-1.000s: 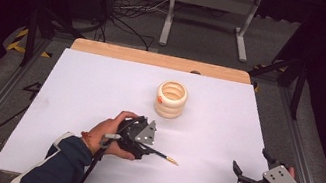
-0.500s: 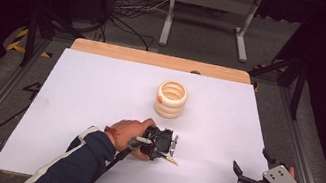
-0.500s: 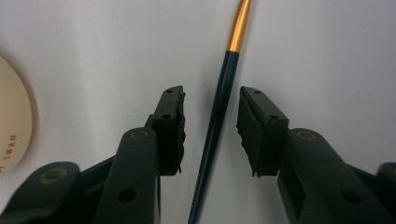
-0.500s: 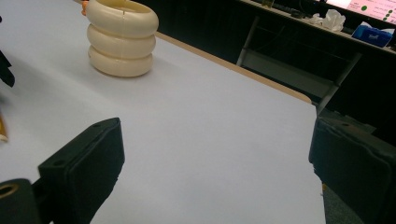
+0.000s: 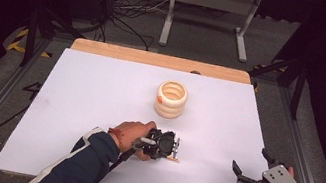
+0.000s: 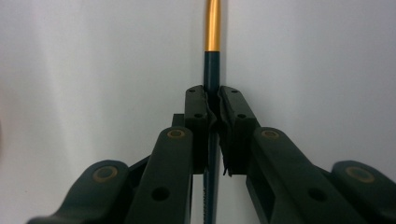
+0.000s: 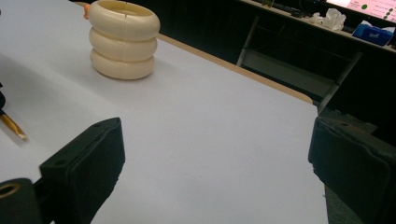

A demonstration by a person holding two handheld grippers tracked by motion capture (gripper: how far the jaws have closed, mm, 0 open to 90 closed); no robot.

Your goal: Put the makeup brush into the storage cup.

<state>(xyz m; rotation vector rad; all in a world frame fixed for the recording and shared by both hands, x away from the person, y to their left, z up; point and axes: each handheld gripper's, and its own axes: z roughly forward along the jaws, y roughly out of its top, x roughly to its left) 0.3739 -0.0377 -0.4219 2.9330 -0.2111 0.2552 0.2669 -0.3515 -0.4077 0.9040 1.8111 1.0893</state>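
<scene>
Pen [image 6: 211, 70] clamped between left tongs [image 6: 213, 109] (gold tip beyond), flat on table [image 5: 99, 95]

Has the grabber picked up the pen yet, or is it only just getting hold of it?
Done: the left gripper reached the pen, and its jaws have just closed on the dark barrel. In hand: that grip, with the pen lying on the white table, not yet lifted. Left, probably: carrying it to the cream ringed holder. The right gripper waits open.

Pen [image 5: 172, 159] lies before ribbed holder [image 5: 171, 99] on table [image 5: 100, 90].
</scene>
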